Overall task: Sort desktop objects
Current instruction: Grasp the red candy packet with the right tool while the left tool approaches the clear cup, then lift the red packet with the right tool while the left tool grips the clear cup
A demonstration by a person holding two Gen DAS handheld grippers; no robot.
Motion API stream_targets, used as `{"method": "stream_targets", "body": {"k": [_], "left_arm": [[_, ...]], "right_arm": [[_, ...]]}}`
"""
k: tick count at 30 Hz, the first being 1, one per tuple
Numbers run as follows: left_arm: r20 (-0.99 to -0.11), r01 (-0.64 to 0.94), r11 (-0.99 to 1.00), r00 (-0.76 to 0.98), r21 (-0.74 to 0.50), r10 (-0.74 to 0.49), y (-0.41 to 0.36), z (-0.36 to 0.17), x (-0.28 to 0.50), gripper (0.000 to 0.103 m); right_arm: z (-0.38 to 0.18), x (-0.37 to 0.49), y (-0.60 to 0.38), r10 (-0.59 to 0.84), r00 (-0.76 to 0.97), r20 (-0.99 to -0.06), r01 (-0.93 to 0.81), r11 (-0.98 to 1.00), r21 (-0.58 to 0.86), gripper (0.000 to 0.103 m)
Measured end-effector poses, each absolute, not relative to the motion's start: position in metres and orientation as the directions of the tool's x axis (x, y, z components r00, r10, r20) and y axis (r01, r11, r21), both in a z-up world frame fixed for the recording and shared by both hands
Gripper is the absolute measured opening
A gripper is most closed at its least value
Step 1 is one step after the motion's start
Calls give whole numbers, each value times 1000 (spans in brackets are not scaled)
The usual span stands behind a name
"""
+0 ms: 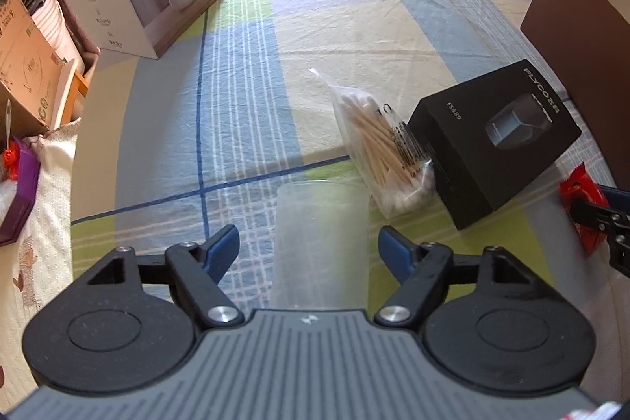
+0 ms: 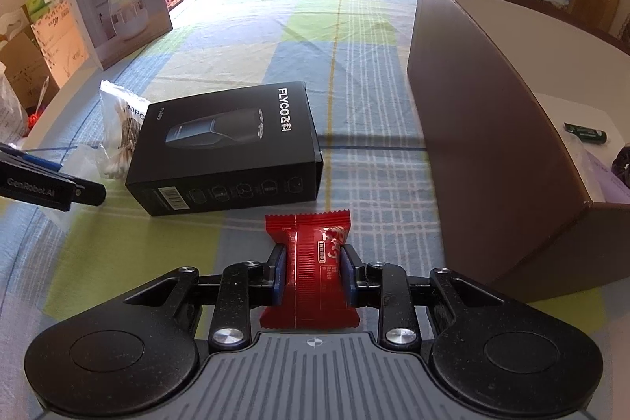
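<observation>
Your right gripper [image 2: 312,266] is clenched on the red snack packet [image 2: 311,262], lower centre of the right wrist view. Your left gripper [image 1: 309,247] is spread wide; the frosted cup [image 1: 321,243] sits between its fingers, neither touching it. The black Flyco box [image 1: 496,140] lies right of centre on the checked cloth [image 1: 236,105], with the cotton swab bag [image 1: 384,144] touching its left edge. The brown open box [image 2: 484,128] stands at right.
</observation>
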State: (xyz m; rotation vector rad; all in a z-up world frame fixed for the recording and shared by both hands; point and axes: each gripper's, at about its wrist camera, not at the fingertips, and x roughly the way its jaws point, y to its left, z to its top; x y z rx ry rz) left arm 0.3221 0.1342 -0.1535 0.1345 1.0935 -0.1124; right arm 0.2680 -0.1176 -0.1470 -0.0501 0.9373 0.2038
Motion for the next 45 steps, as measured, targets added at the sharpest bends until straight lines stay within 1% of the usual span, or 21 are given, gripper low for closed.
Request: {"method": "stream_targets", "body": {"k": [1,2,3,4,5,6,14,15,16,17,21,28,29,31,38,42,44,45], "left_arm": [[-893,157,986,450,47,-29,135,-155,323,70],[-895,159,987,445,40,-35,135,-157,324,63],[-897,159,987,440,33,-41,135,-158,324,59],[-895,155,988,442,16,-54,136,-158,323,52],[-894,148,989,444,3,-64,137,-156,322,48],[-894,143,990,445,8,-57,137,-155,321,48],[-900,112,994,434,0,-49,140,-151,297,47],[-901,110,994,431,-4,-51,140,-150,292,47],[-902,109,994,429,-4,-50,140,-150,288,47],[-903,110,994,427,-2,-49,139,-150,283,47],[-905,115,993,422,0,-49,132,-149,267,47],[-910,138,990,404,-40,-93,115,-146,246,47],[-910,140,989,402,-48,-101,112,-145,243,47],[-908,147,988,404,-53,-109,107,-142,238,47],[-890,165,985,438,-55,-123,89,-123,229,47],[-890,159,986,441,-52,-118,79,-119,224,47],[-888,161,986,445,-50,-117,73,-117,220,47],[-888,162,986,445,-49,-117,70,-116,219,47]], "right_arm": [[-147,268,-119,159,573,-804,-195,979,55,28],[-146,268,-120,163,575,-802,-194,979,60,35],[-145,268,-120,165,578,-799,-194,979,62,47],[-145,267,-120,163,584,-795,-194,979,58,52],[-143,267,-119,162,593,-789,-196,979,54,56],[-143,267,-118,165,597,-785,-204,978,50,57],[-152,268,-112,155,576,-803,-236,972,18,56],[-154,268,-112,154,575,-803,-237,971,17,55],[-155,267,-112,152,576,-804,-239,971,12,51],[-156,267,-112,154,570,-807,-249,968,9,44],[-155,263,-111,178,550,-816,-285,958,17,41],[-146,245,-116,246,512,-823,-329,941,77,39],[-143,242,-117,258,510,-821,-336,938,86,29],[-137,237,-121,285,503,-816,-342,933,114,29],[-129,224,-135,313,506,-804,-375,919,122,27],[-124,215,-148,327,514,-793,-396,910,119,23],[-125,213,-154,348,495,-796,-419,899,132,24],[-127,213,-156,350,477,-806,-426,894,136,28]]}}
